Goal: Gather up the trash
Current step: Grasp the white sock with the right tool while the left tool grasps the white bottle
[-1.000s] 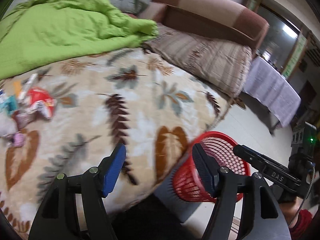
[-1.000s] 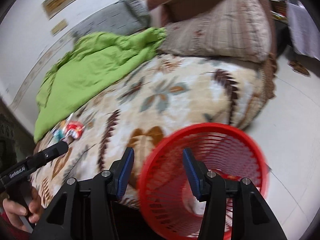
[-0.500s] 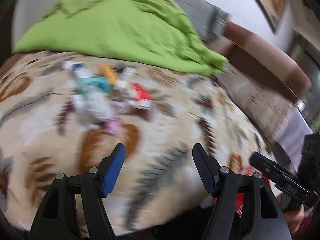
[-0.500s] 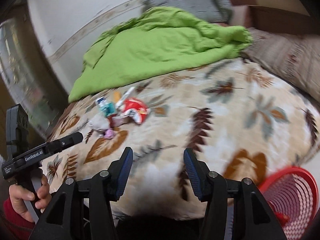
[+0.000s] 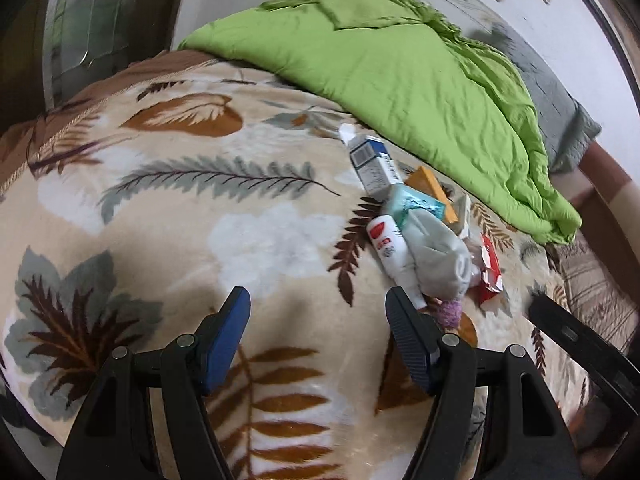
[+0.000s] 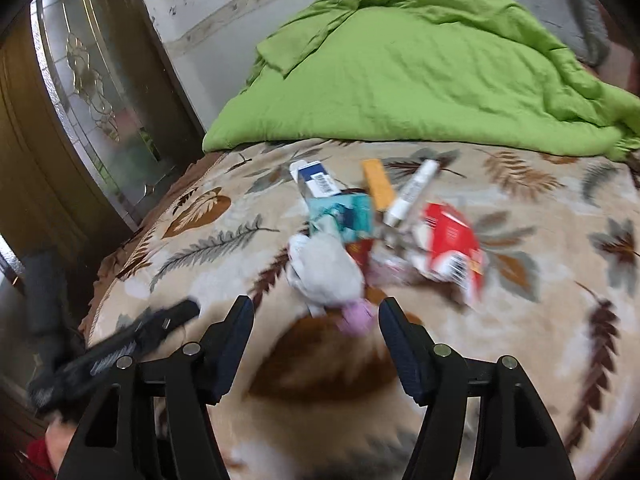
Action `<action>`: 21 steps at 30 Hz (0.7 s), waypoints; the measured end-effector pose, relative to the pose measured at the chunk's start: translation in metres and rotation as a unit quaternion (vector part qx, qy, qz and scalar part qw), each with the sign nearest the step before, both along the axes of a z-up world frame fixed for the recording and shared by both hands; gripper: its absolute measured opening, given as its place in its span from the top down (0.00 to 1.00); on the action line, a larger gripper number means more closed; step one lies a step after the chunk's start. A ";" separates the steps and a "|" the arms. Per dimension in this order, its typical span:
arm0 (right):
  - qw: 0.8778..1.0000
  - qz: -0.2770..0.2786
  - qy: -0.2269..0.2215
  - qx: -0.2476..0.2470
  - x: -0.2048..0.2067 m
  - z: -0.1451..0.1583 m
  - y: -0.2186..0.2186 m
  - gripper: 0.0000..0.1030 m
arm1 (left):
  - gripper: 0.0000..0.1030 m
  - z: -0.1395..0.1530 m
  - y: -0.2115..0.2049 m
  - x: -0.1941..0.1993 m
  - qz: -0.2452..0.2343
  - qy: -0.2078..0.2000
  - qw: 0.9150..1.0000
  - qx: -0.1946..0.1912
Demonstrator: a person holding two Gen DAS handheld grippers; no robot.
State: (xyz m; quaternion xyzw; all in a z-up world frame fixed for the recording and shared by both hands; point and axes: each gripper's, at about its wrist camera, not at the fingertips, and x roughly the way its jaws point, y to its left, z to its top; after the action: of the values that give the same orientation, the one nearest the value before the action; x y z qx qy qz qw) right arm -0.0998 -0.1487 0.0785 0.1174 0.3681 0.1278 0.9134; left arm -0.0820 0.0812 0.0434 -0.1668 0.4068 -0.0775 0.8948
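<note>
White shampoo bottle (image 5: pixel 390 252) lies flat in the trash pile (image 5: pixel 424 224) on the bed (image 5: pixel 160 220), cap toward the left tool (image 5: pixel 318 320). Left tool stands open and empty; right tool (image 6: pixel 316 322) is opening, nothing gripped.

Trash pile (image 6: pixel 384 236) motion-blurred in right wrist view; red pack (image 5: pixel 491 264) half hidden behind sock (image 5: pixel 436 252).

Both views have swung from the red basket to the trash pile (image 5: pixel 424 240).

A bed (image 5: pixel 248 216) is spread beneath the claw; a white wall (image 6: pixel 208 4) and glazed wooden door (image 6: pixel 80 92) are seen beyond.
</note>
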 end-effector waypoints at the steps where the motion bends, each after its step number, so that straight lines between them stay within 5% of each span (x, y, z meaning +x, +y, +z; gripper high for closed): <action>1: 1.000 0.003 0.005 -0.007 0.012 -0.005 0.008 0.33 | 0.33 -0.002 0.005 0.001 0.002 0.003 1.000 -0.002; 6: 0.999 0.000 0.016 -0.046 0.053 -0.029 0.033 0.37 | 0.33 -0.005 0.005 0.005 0.003 0.008 1.000 -0.001; 7: 0.999 -0.002 0.016 -0.052 0.057 -0.033 0.035 0.45 | 0.33 -0.007 0.005 0.007 0.001 0.010 1.000 -0.002; 8: 0.998 -0.005 0.020 -0.057 0.058 -0.038 0.034 0.65 | 0.33 -0.008 0.004 0.008 -0.003 0.013 1.000 -0.005; 11: 0.999 -0.007 0.020 -0.034 0.056 -0.042 0.023 0.77 | 0.33 -0.008 -0.002 0.013 -0.013 0.015 1.000 -0.005; 21: 0.994 -0.072 -0.063 0.053 -0.003 -0.003 -0.038 0.79 | 0.32 -0.005 -0.048 0.065 -0.054 0.052 0.996 -0.038</action>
State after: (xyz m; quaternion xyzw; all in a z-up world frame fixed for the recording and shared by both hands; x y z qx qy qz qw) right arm -0.1026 -0.1866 0.0760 0.1835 0.2929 0.0877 0.9342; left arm -0.0168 0.0328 0.0387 -0.1818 0.4576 -0.1326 0.8602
